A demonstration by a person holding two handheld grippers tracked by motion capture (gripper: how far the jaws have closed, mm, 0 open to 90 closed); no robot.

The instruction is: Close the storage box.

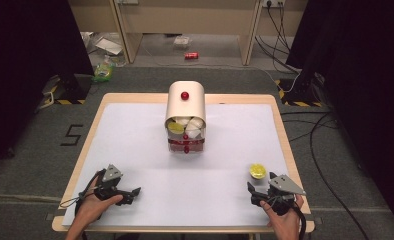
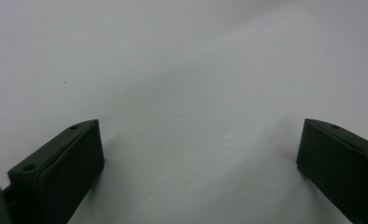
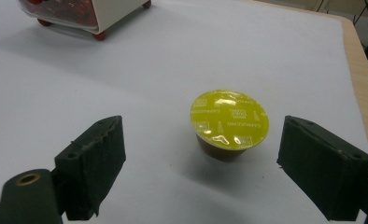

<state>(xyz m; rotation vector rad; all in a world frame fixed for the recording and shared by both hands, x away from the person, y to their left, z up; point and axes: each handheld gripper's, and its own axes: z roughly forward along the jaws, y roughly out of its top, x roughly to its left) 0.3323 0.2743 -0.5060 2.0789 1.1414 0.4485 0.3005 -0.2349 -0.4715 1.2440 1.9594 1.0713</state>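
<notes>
- The right gripper (image 1: 257, 192) sits near the table's (image 1: 135, 100) right front corner, jaws spread wide and empty.
- A yellow-lidded capsule (image 3: 229, 122) stands upright on the white sheet (image 1: 145, 150) just ahead of that gripper; in the right gripper view it lies between the lines of the two jaws but beyond their tips, touching neither.
- The left gripper (image 2: 198, 154) rests near the left front of the table, jaws likewise wide apart with bare sheet between them.
- The dispenser (image 1: 185, 117), cream-bodied with red knobs, stands at the table's centre, well apart from both grippers. Capsules are visible behind its clear front, one of them yellow.
- Judgement on progress: the work appears to be at an early stage. The loose capsule has not been gripped or lifted.
- Outstanding, as I judge it: advance the right gripper until the jaws flank the capsule, close on it, then carry it, most likely to the dispenser.
- The destination cannot be confirmed from what is visible.
</notes>
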